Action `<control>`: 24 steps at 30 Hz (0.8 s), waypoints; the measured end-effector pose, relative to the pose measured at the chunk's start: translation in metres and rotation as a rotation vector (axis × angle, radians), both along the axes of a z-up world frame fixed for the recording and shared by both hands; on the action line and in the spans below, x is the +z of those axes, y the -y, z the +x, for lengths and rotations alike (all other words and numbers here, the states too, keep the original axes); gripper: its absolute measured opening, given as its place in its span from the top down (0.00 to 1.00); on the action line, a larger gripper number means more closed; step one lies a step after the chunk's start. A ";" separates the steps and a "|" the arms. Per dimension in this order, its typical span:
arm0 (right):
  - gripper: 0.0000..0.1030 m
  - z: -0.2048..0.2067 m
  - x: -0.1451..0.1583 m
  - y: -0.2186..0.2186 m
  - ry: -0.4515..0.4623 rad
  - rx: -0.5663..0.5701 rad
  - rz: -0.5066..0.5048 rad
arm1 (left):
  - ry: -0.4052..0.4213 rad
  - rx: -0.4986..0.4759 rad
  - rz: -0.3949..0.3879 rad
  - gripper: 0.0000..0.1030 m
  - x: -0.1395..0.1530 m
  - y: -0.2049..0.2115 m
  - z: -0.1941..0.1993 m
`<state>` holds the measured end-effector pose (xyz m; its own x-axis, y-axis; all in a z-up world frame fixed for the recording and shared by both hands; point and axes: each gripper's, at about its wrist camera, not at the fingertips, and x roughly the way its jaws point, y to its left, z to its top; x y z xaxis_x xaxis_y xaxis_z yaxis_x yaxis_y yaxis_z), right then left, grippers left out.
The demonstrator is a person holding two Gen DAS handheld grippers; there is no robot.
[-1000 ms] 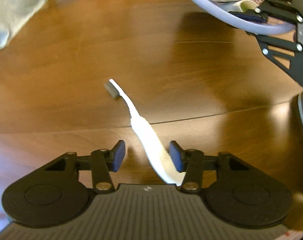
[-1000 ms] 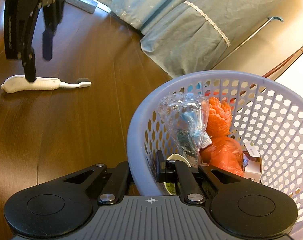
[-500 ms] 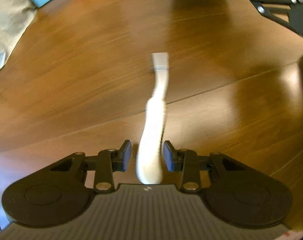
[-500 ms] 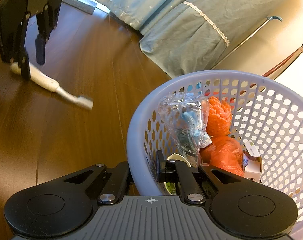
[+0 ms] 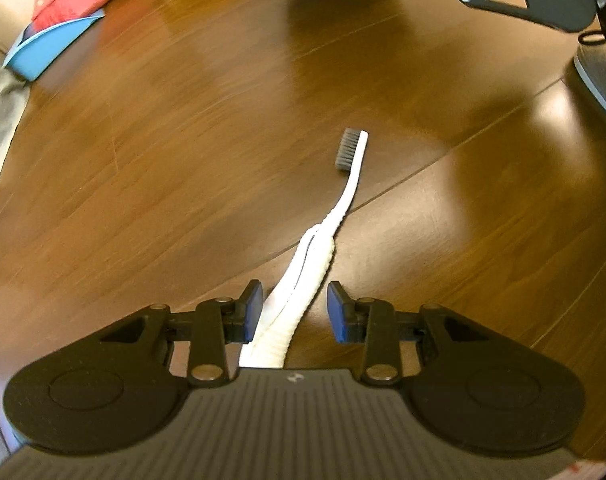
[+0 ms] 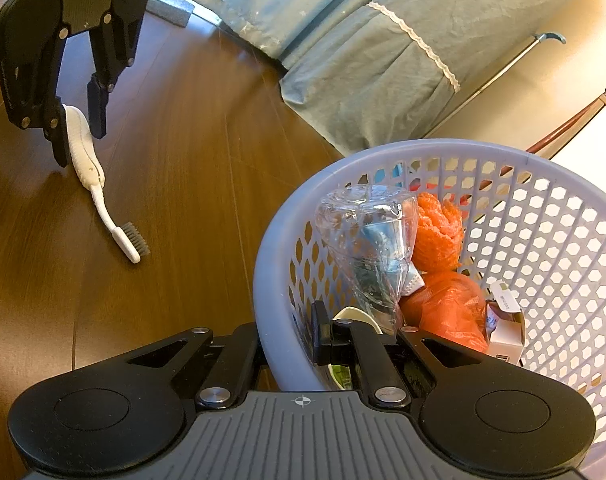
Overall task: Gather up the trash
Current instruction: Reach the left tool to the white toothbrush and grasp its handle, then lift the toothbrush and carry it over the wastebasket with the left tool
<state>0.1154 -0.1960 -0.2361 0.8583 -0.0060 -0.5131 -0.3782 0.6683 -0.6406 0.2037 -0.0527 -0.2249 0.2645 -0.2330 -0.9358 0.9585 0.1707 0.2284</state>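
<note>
Left gripper [image 5: 293,312] angled steeply down toward floor, jaws part-closed around toothbrush [image 5: 323,236] handle, left pad touching it, right pad just clear, closing moments ago | Right gripper [image 6: 287,344] tilted gently down, clamped shut on lavender basket [image 6: 271,280] rim, one finger outside, one inside
</note>
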 end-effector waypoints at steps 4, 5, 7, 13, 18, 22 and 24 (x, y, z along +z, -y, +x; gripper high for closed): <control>0.96 0.000 0.000 0.000 0.000 0.000 0.000 | -0.033 -0.018 0.035 0.70 -0.002 0.004 0.005; 0.96 0.000 0.000 0.000 -0.001 0.000 0.000 | -0.044 -0.019 0.041 0.70 -0.003 0.004 0.007; 0.96 0.000 0.000 0.000 0.000 0.001 -0.002 | -0.058 -0.023 0.056 0.70 -0.003 0.003 0.008; 0.96 0.000 -0.001 0.000 0.000 0.000 -0.002 | -0.056 -0.019 0.072 0.80 -0.007 0.000 0.012; 0.96 0.000 -0.001 0.000 0.000 0.000 -0.002 | -0.029 -0.037 0.067 0.82 -0.005 -0.004 0.003; 0.96 0.000 -0.001 0.000 0.000 0.000 -0.002 | 0.018 -0.065 0.063 0.82 0.003 -0.002 -0.007; 0.96 0.000 -0.001 0.000 0.000 0.000 -0.003 | 0.041 -0.079 0.066 0.82 0.006 -0.003 -0.012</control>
